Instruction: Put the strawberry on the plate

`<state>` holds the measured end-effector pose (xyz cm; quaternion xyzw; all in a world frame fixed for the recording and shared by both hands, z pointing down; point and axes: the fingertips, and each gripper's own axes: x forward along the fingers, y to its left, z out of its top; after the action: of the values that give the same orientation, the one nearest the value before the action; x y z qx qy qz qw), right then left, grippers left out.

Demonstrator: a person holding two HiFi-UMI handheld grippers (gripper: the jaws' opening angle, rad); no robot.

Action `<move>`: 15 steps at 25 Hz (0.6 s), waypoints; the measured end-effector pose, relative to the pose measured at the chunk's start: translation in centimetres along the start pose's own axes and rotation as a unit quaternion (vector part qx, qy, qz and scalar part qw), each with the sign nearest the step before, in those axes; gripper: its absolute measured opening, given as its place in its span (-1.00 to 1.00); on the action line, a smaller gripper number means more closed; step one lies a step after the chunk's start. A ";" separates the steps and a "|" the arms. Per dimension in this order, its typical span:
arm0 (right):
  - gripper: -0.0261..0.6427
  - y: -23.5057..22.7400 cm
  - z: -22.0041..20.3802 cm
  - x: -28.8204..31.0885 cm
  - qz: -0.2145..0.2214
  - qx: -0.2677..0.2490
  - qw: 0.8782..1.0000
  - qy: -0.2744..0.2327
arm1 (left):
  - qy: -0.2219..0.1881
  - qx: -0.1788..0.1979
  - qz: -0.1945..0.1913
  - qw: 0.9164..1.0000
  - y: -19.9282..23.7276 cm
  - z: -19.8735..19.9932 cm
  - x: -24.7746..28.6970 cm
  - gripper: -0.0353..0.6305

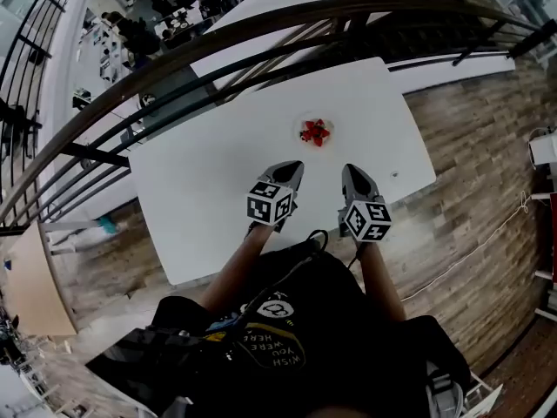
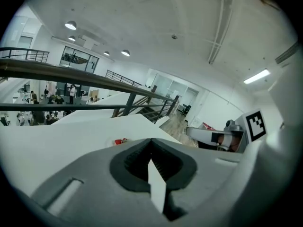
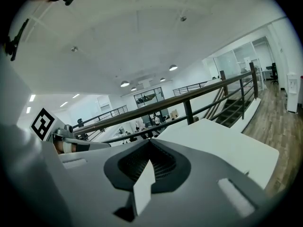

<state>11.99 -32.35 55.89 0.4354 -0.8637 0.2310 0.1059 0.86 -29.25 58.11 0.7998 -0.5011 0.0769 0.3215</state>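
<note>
Red strawberries (image 1: 315, 131) make the only bright spot on a plain white tabletop (image 1: 218, 164), set off by the brown wood-grain planks of the floor (image 1: 470, 146) and a dark brown railing (image 1: 261, 24). The left gripper (image 1: 294, 169) and right gripper (image 1: 350, 171) are both pale grey with black inner pads, and each carries a cube patterned with black-and-white square markers. The person's shirt (image 1: 296, 320) is black with pale printed lettering.
</note>
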 end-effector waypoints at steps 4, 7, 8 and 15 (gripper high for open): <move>-0.91 0.9 0.5 -1.0 0.008 0.001 1.000 -0.013 | -0.002 0.030 -0.011 0.999 -1.8 0.5 -0.7 -0.89; -0.91 1.5 1.4 -1.6 0.009 -0.002 1.000 -0.028 | -0.009 0.059 -0.009 0.998 -2.4 1.2 -1.0 -0.89; -0.91 1.7 1.6 -1.8 0.009 -0.003 0.999 -0.033 | -0.012 0.064 -0.008 0.998 -2.5 1.5 -1.2 -0.89; -0.91 2.7 2.1 -4.0 0.014 -0.010 0.999 -0.047 | -0.029 0.082 -0.013 0.996 -4.1 2.2 -2.5 -0.89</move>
<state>12.32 -29.16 51.74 0.4324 -0.8761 0.2028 0.0659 2.72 -27.45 53.44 0.8319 -0.4916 0.0896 0.2414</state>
